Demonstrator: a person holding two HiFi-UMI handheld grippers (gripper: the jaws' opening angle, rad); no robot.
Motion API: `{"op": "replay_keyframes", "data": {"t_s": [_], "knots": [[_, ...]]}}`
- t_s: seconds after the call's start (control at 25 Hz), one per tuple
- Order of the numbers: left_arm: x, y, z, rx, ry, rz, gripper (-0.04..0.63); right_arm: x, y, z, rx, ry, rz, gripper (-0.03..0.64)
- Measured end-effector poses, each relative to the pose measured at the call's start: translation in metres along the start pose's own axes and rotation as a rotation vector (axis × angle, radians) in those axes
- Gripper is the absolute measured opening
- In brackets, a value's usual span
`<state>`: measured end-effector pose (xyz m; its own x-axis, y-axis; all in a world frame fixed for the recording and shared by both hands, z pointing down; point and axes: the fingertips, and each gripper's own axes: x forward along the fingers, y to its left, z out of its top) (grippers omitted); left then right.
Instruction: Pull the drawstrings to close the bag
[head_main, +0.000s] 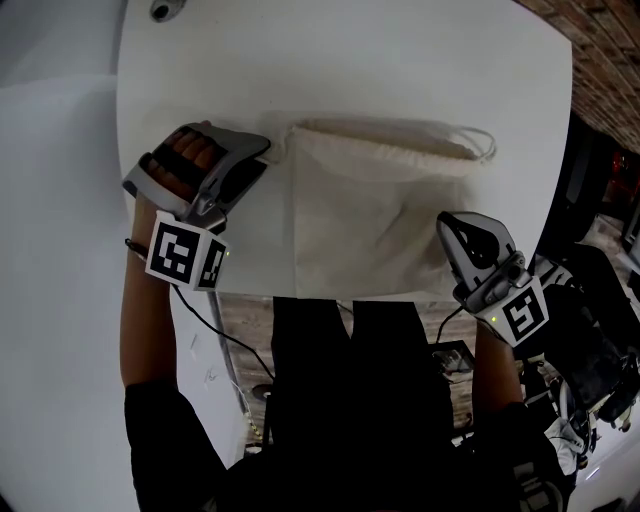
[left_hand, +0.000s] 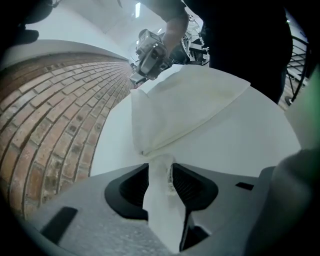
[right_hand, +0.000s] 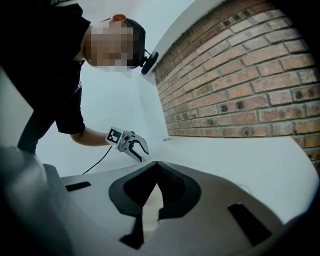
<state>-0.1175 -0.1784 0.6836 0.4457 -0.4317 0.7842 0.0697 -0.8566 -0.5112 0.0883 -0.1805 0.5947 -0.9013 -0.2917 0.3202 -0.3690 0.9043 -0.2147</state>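
A cream drawstring bag (head_main: 360, 220) lies flat on the white table (head_main: 350, 60), its mouth along the far side. The drawstring (head_main: 482, 147) loops out at the bag's far right corner. My left gripper (head_main: 262, 150) is at the bag's far left corner; in the left gripper view (left_hand: 160, 165) a strip of the bag's (left_hand: 185, 105) cloth fills the narrow gap between its pads. My right gripper (head_main: 447, 220) sits at the bag's right edge, jaws together (right_hand: 157, 165) with cream cloth (right_hand: 150, 205) pinched behind the tips. The cloth puckers toward it.
The table's near edge (head_main: 330, 297) runs just below the bag, against my dark clothing. A small grey object (head_main: 163, 10) sits at the far left corner. A brick wall (right_hand: 240, 75) stands beyond the table's right side. Cluttered gear (head_main: 590, 350) lies right of the table.
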Motion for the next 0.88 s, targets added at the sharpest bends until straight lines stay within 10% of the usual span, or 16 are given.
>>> {"op": "replay_keyframes", "data": {"t_s": [0.88], "knots": [[0.0075, -0.0039, -0.0047, -0.329, -0.094, -0.092, 0.064, -0.0028, 0.0037, -0.0038, 0.002, -0.005, -0.002, 0.005]]}}
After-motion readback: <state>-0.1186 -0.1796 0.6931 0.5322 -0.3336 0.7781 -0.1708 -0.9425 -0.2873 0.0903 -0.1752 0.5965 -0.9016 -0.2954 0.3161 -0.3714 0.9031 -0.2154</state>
